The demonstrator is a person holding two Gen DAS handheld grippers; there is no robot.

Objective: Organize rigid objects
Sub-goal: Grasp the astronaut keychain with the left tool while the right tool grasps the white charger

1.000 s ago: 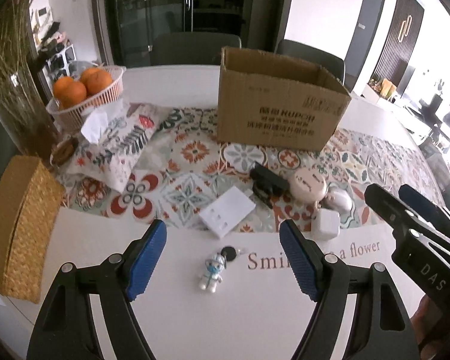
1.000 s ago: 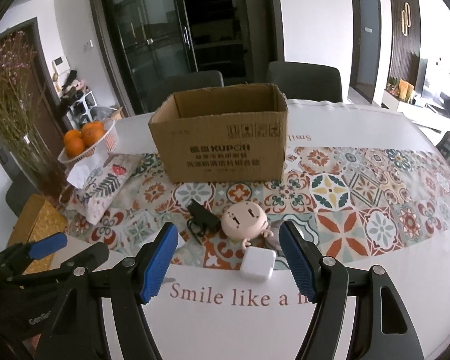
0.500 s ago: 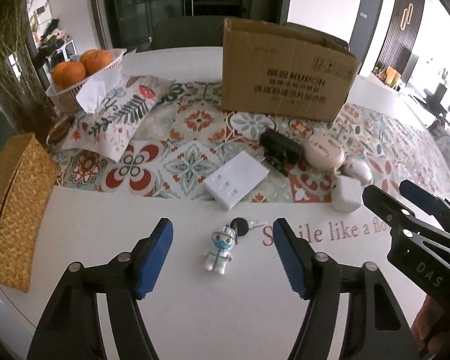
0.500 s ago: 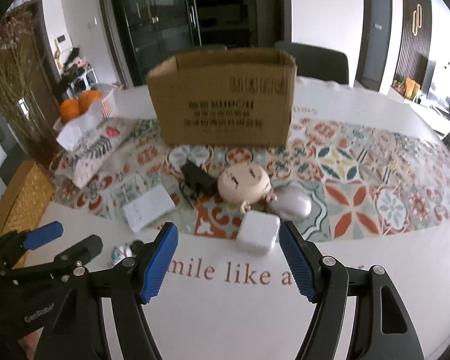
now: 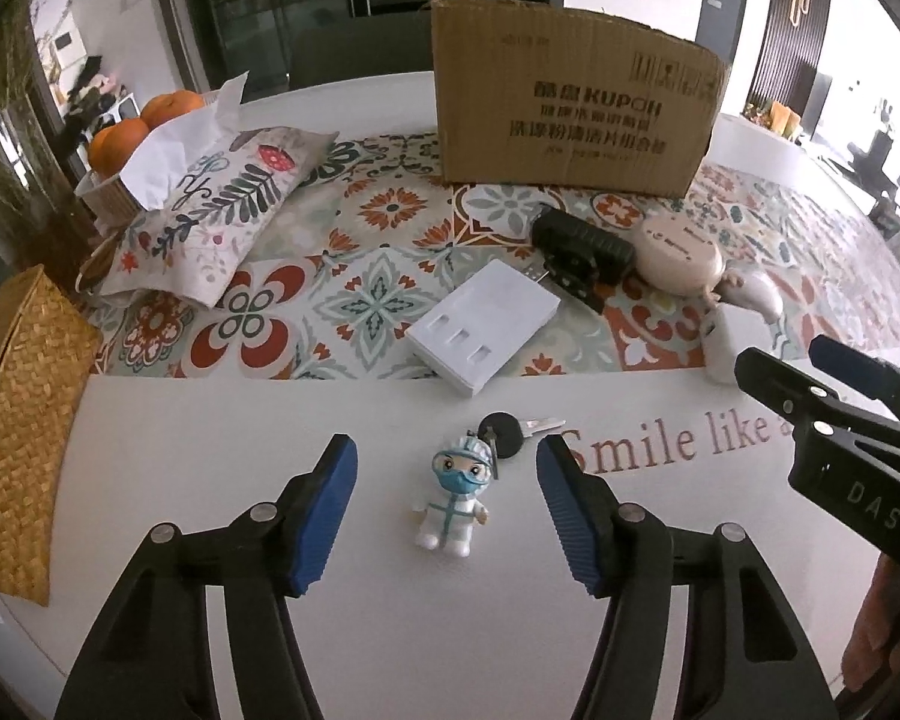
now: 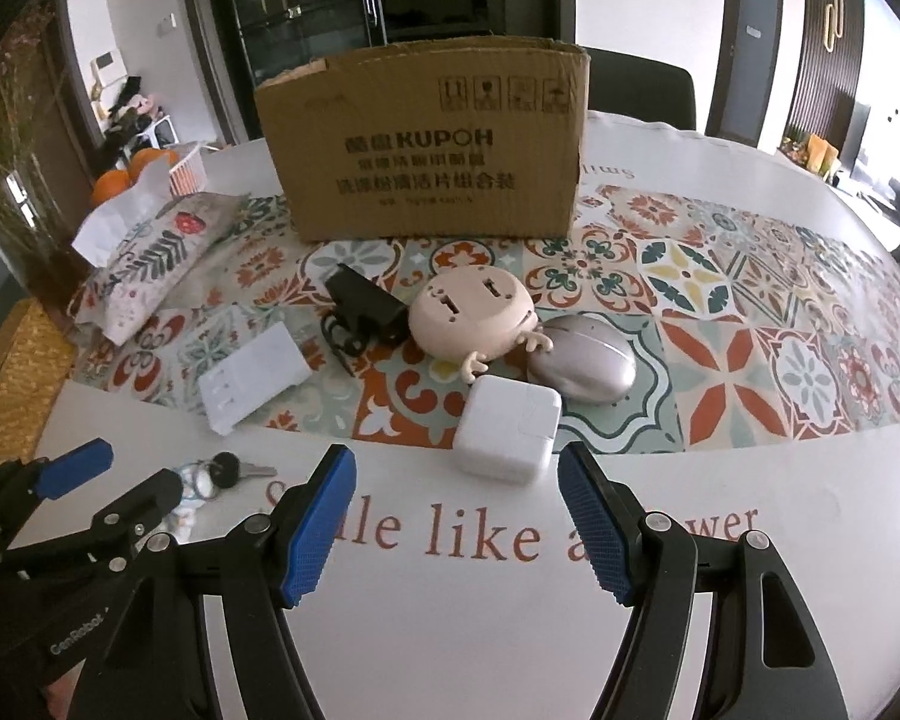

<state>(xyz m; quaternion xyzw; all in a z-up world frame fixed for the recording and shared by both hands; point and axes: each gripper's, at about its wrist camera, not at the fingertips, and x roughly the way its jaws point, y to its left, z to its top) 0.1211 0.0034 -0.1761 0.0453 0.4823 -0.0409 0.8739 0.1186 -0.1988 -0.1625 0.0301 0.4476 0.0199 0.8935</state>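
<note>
A small masked figure keychain (image 5: 455, 495) with a black-headed key (image 5: 507, 432) lies on the white table, between the fingers of my open left gripper (image 5: 444, 492). A white charger cube (image 6: 507, 429) lies just ahead of my open right gripper (image 6: 456, 516). Behind them lie a white socket panel (image 5: 483, 324), a black device (image 5: 582, 249), a round pink gadget (image 6: 471, 312) and a pinkish mouse (image 6: 582, 366). An open cardboard box (image 6: 426, 144) stands behind these on the patterned runner.
A floral tissue pouch (image 5: 210, 210) and a basket of oranges (image 5: 126, 138) sit at the left. A woven straw box (image 5: 15, 432) is at the near left, by a glass vase of dried stems (image 5: 12, 144). Chairs stand behind the table.
Both grippers have moved forward and down toward the table. The keychain now sits between the left fingers, and the charger cube is closer to the right gripper. Both stay open.
</note>
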